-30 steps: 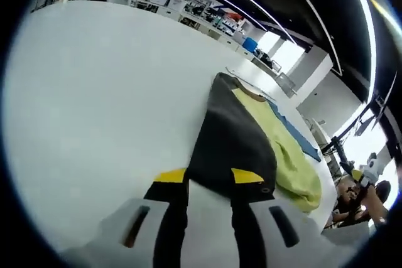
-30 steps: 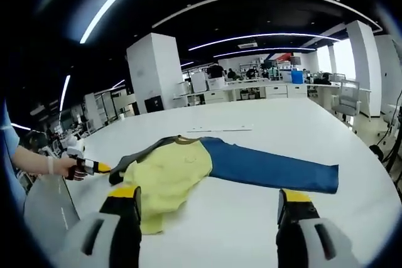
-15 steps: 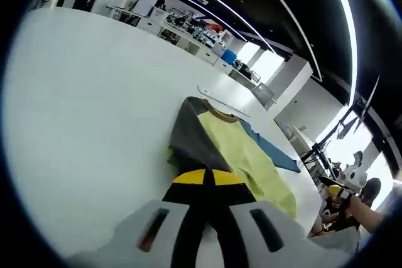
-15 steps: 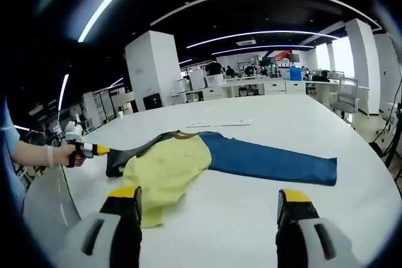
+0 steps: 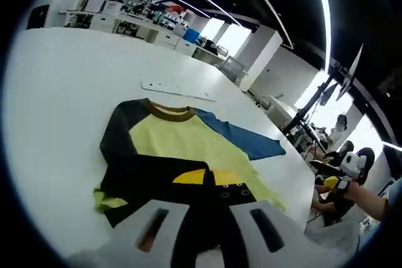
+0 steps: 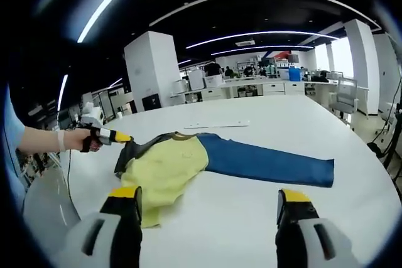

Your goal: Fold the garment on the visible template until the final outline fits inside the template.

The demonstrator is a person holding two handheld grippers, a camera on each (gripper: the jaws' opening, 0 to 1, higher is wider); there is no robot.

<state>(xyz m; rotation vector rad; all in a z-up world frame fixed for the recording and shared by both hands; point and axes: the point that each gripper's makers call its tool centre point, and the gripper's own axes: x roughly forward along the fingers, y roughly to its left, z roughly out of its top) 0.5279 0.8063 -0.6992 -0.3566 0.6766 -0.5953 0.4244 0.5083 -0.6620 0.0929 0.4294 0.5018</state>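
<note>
A long-sleeved shirt (image 5: 188, 136) lies flat on the white table (image 5: 63, 73); it has a yellow body, a brown collar, one blue sleeve (image 5: 248, 141) and one dark sleeve (image 5: 147, 171). My left gripper (image 5: 208, 177) is shut on the dark sleeve's cuff, which is drawn across the lower yellow body. From the right gripper view, a hand holds the left gripper (image 6: 124, 137) above the shirt's (image 6: 166, 167) left edge, with the dark sleeve (image 6: 133, 152) hanging from it. The blue sleeve (image 6: 270, 162) stretches out to the right. My right gripper (image 6: 207, 199) stands open in front of the shirt, nothing between its jaws.
A thin white strip (image 5: 179, 89) lies on the table beyond the collar, seen again as a strip (image 6: 217, 125) from the other side. The right gripper (image 5: 333, 182) sits in a hand off the table's far right. Desks and people fill the background.
My left gripper has carried the dark sleeve up off the table and inward over the yellow body. The right gripper has stayed open and nearly still.
</note>
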